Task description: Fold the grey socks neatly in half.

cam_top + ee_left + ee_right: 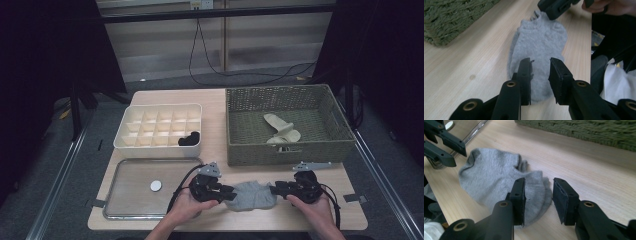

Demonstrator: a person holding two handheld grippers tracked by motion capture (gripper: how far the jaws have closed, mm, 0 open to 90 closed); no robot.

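I stand at a wooden table [220, 102], with my forearms coming in over its near edge. The biggest thing on it is the woven basket [287, 152] at the far right, and inside it lie a couple of pale beige socks [282, 131]. To the left of the basket sits a white divider box [125, 142] with many small compartments; a black rolled sock [188, 139] fills the compartment at its near right corner. In front of that box, at the near left, lies a flat metal tray [130, 212] with a small white disc [156, 185] resting on it.

The grey sock [252, 196] lies flat on the bare wood near the front edge, in front of the basket and to the right of the tray, right between my two tools. My left gripper [540, 72] has its jaws parted, one on each side of the sock's near end; the pads sit over the fabric without pinching it. My right gripper [539, 195] is likewise let go at the opposite end, jaws spread, with the sock's edge lying beneath and between them on the table, not clamped.
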